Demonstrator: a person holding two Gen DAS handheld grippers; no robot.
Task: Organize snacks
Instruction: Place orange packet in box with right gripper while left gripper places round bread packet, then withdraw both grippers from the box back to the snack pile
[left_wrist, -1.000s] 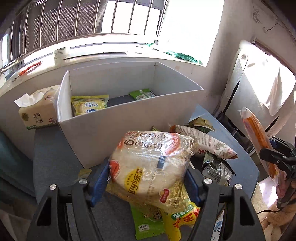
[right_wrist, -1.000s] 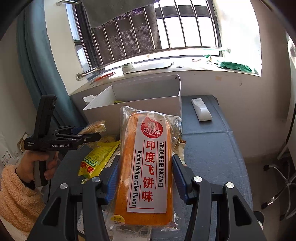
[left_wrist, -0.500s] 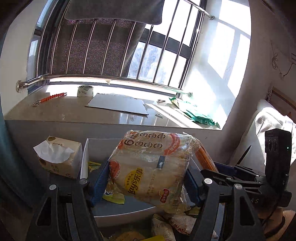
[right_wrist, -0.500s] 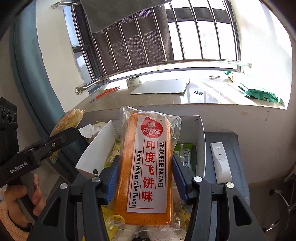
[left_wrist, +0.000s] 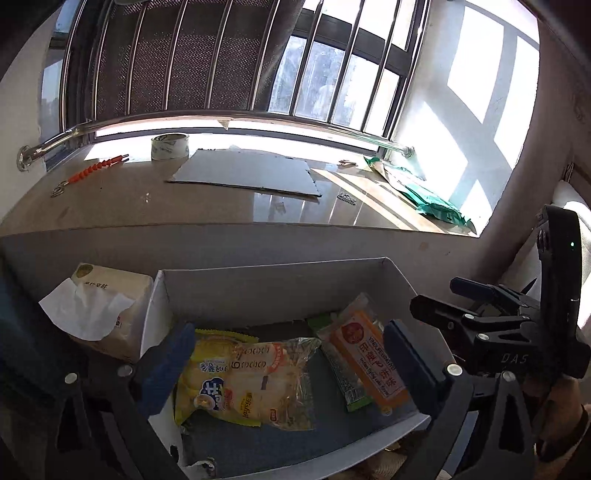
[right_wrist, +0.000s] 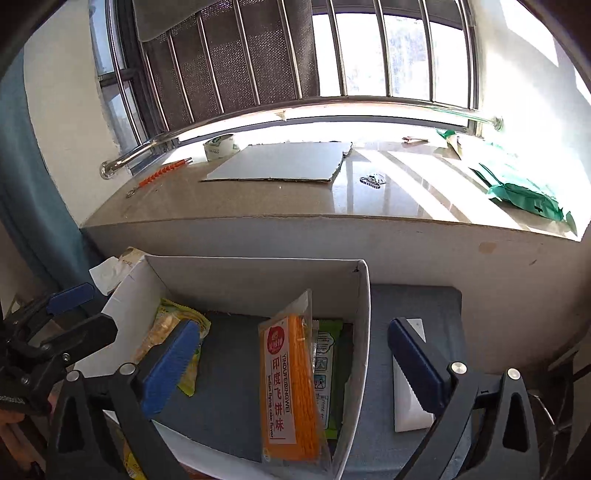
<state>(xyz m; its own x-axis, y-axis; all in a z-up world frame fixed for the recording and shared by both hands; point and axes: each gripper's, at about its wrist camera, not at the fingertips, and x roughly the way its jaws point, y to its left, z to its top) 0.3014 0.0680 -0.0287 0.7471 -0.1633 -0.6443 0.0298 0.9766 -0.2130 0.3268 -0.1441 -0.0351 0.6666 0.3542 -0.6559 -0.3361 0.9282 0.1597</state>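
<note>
Orange flying-cake pack (right_wrist: 290, 391) tilted in white box (right_wrist: 362, 325), both grippers' jaws apart, empty

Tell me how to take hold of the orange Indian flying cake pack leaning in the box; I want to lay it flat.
Grip the orange pack by its raised top seal, coming straight down from above with the right claw. It leans against the right wall of the box, so that edge stands free while its sides are crowded by the wall and the green packet.

Black left gripper (left_wrist: 288, 369) frame, blue ribbed pads (left_wrist: 166, 365), silver screws
</note>
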